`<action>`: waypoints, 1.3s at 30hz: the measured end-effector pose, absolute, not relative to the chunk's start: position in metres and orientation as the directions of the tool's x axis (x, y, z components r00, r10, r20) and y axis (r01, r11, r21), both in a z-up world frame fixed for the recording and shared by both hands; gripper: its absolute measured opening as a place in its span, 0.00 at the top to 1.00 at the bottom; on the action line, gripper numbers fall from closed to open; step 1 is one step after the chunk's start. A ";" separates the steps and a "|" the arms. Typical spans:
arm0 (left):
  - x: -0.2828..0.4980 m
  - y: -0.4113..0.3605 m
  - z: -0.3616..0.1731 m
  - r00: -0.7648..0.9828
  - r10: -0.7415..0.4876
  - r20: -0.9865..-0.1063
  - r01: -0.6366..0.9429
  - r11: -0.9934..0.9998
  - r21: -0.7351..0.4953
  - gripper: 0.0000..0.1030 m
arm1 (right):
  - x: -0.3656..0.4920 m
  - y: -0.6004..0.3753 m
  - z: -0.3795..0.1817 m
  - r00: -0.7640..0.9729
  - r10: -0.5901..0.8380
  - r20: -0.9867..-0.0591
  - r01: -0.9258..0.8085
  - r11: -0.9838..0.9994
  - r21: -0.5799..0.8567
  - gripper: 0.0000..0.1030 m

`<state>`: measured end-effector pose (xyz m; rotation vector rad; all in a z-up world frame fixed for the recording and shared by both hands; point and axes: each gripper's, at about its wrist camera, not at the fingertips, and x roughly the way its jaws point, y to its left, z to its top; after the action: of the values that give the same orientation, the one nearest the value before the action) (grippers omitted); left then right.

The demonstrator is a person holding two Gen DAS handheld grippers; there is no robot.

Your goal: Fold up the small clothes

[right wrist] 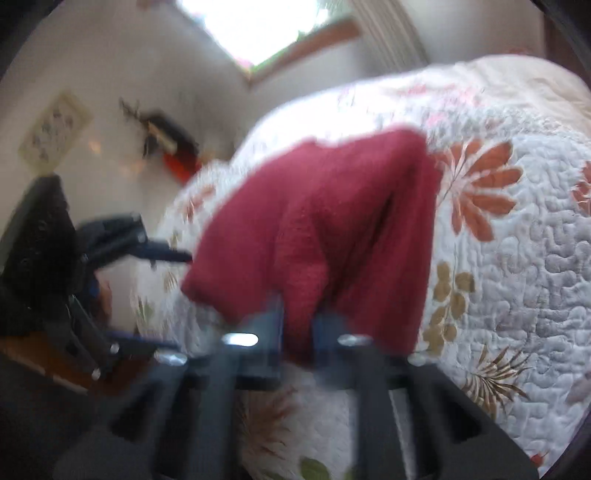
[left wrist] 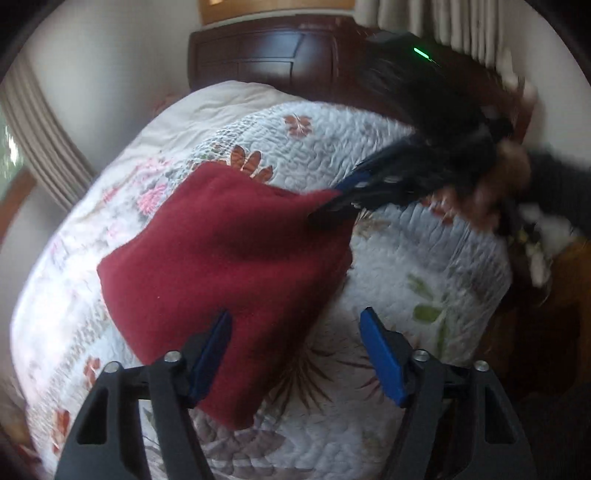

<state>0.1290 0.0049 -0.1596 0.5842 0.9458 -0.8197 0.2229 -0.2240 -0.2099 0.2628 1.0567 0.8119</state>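
Observation:
A dark red fleece garment (left wrist: 221, 266) lies spread on the floral quilt (left wrist: 332, 122), with one corner pulled up and to the right. My right gripper (left wrist: 332, 208) is shut on that corner; in the right wrist view its blurred fingers pinch a fold of the red garment (right wrist: 325, 221) at the right gripper (right wrist: 298, 325). My left gripper (left wrist: 297, 332) stands open over the garment's near edge, its left blue finger (left wrist: 214, 350) against the fabric and its right finger over bare quilt. The left gripper (right wrist: 162, 295) shows open at the left of the right wrist view.
The quilt (right wrist: 517, 258) covers a bed with a dark wooden headboard (left wrist: 266, 55). A hand (left wrist: 491, 192) and dark sleeve hold the right tool. Curtains (left wrist: 40, 136) hang at the left, a window (right wrist: 258, 29) is above, and wooden furniture (left wrist: 565, 266) stands at the bed's right.

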 end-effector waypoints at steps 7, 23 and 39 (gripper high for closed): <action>0.140 0.003 -0.209 0.306 -0.221 -0.926 0.810 0.571 0.131 0.68 | 0.201 -0.246 -0.261 0.176 0.692 -0.700 -0.345 0.710 0.614 0.91; 0.139 0.004 -0.221 0.279 -0.207 -0.938 0.795 0.598 0.105 0.66 | 0.280 -0.246 -0.244 0.249 0.792 -0.558 -0.200 0.606 0.770 0.91; 0.133 0.012 -0.178 0.218 -0.323 -0.921 0.775 0.631 -0.038 0.47 | 0.299 -0.284 -0.233 0.351 0.720 -0.599 -0.111 0.667 0.737 0.73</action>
<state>0.1325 0.0121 -0.1776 0.4884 1.1074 -0.8031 0.2986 -0.2837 -0.2328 0.6608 1.0886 0.5916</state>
